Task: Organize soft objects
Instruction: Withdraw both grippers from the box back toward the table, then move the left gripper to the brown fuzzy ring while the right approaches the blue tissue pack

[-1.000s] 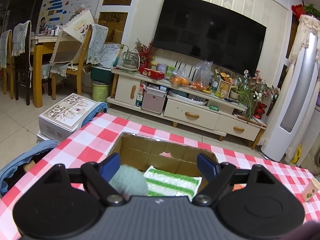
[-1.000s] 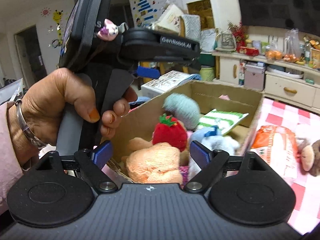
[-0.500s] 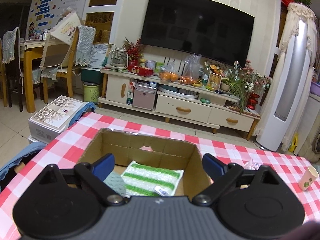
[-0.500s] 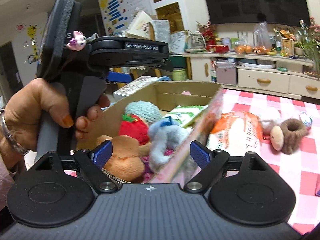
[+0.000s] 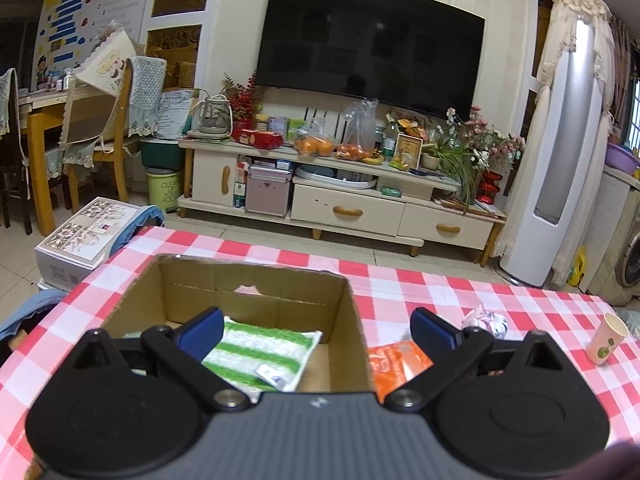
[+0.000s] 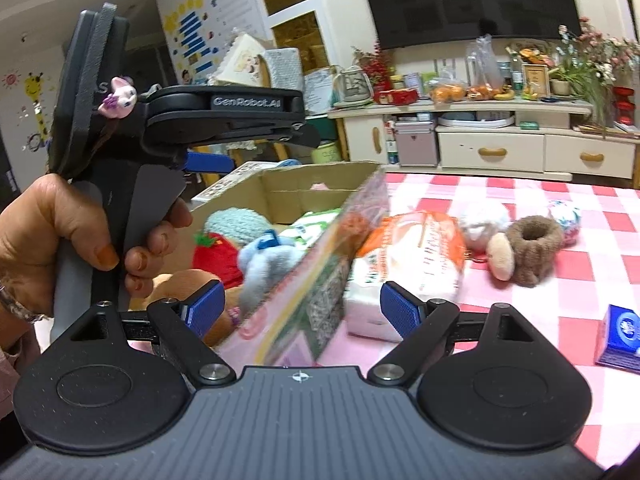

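A cardboard box (image 5: pixel 256 296) stands on the checked cloth, with a green-striped cloth (image 5: pixel 264 356) lying in it. My left gripper (image 5: pixel 316 328) hovers over the box's near right side. Its jaws are opening wide and nothing is pressed between them. In the right wrist view the box (image 6: pixel 296 186) holds a teal knit ball (image 6: pixel 236 222), a red strawberry (image 6: pixel 218 252), a blue plush (image 6: pixel 268 256) and an orange plush (image 6: pixel 176 284). My right gripper (image 6: pixel 304 306) is open over the box's near corner. A hand holds the left gripper, whose blue finger (image 6: pixel 210 162) shows above the box.
Right of the box lie an orange tissue pack (image 6: pixel 416 248), a white plush (image 6: pixel 480 220), a brown ring plush (image 6: pixel 532 248) and a patterned ball (image 6: pixel 564 216). A blue carton (image 6: pixel 622 336) sits at the near right. A paper cup (image 5: pixel 606 338) stands by the table's right edge.
The left jaws have spread wider and shifted right; the teal ball that was between them has left that view. The right gripper has swung right, bringing the table's toys into view.
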{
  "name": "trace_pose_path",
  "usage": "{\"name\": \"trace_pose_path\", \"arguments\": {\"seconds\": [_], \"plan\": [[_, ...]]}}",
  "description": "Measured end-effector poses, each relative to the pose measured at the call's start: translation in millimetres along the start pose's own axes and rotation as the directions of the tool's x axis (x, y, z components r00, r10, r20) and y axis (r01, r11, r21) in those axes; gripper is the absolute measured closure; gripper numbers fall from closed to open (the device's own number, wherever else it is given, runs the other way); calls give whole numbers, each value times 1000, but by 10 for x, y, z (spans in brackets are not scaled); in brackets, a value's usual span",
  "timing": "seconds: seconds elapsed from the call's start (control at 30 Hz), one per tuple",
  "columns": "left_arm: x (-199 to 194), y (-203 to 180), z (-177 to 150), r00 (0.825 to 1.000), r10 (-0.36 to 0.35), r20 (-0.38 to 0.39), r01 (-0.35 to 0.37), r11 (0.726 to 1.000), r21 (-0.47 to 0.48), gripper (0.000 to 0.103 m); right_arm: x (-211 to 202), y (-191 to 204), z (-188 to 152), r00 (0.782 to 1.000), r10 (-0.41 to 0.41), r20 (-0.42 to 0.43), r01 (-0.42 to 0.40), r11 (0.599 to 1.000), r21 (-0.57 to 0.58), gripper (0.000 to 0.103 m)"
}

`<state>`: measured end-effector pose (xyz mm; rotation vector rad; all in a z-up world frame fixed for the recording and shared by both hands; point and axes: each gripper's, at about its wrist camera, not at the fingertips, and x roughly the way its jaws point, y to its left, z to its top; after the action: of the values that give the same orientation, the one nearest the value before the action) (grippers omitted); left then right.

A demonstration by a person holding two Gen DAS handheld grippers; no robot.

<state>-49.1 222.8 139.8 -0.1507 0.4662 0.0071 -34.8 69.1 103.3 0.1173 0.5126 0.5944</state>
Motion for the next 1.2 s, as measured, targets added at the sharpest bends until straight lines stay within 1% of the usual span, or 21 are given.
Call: {"name": "trace_pose_path", "arguments": {"seconds": [0.43,0.77,0.93,1.03,1.1,1.2], "plan": [[80,-357,-91,1000,-13,-27,15,998,61,3,-189,-257,-60,994,-99,41,96,993,66,0],[144,-604,-159,998,-32,-49,37,994,106,3,-265,-489,-124,981,-192,40,187,976,111,0],[171,-722,-193,997,-41,-61,48,992,119,2,-318,-655,-165,967,-250,40,242,960,138,0],[186,-790,-212,997,-46,-65,53,991,122,1,-373,-782,-202,953,-299,40,290,944,157,0],[197,-836,-225,997,-48,-67,56,990,127,1,-432,-877,-231,940,-340,42,328,928,176,0],[214,-899,-245,996,-52,-74,62,989,134,1,-493,-1021,-271,911,-411,41,393,892,223,0]]}}
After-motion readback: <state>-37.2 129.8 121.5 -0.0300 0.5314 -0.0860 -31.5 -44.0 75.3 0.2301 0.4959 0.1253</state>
